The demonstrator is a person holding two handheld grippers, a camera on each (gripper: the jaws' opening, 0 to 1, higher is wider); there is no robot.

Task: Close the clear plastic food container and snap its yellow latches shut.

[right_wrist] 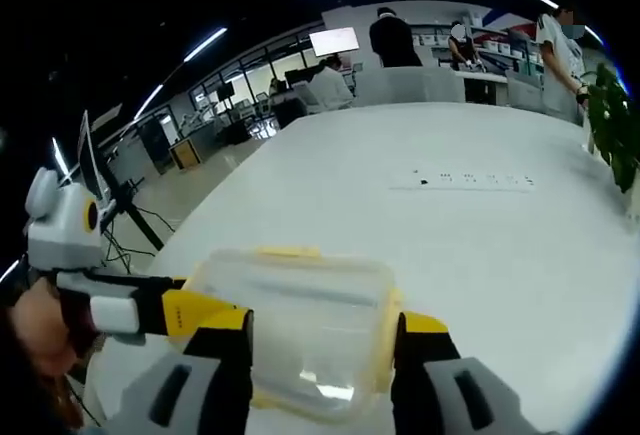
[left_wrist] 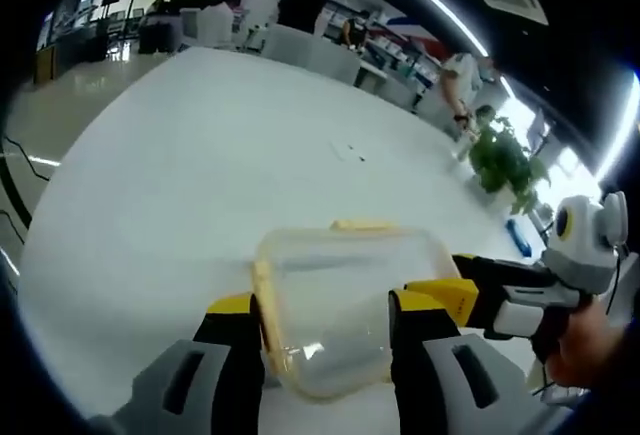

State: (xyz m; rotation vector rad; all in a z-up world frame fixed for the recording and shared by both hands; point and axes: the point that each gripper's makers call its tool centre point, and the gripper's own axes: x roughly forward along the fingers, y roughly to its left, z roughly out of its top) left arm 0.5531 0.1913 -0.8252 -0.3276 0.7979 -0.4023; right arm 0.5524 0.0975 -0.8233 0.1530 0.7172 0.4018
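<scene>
Holding the clear container (left_wrist: 335, 305) from both ends, you have it sitting on the white table (left_wrist: 200, 185) right between your two grippers. The left gripper (left_wrist: 325, 340) has its fingers spread, one on each side of the box. The right gripper (right_wrist: 320, 355) is spread around the other end the same way. I cannot tell if the fingers press the walls. The lid looks on. A yellow latch (left_wrist: 363, 225) lies on the far long edge, past your left fingers, and another (right_wrist: 388, 340) runs beside your right fingers. The table is wide around the box, and both hands are equally near.
</scene>
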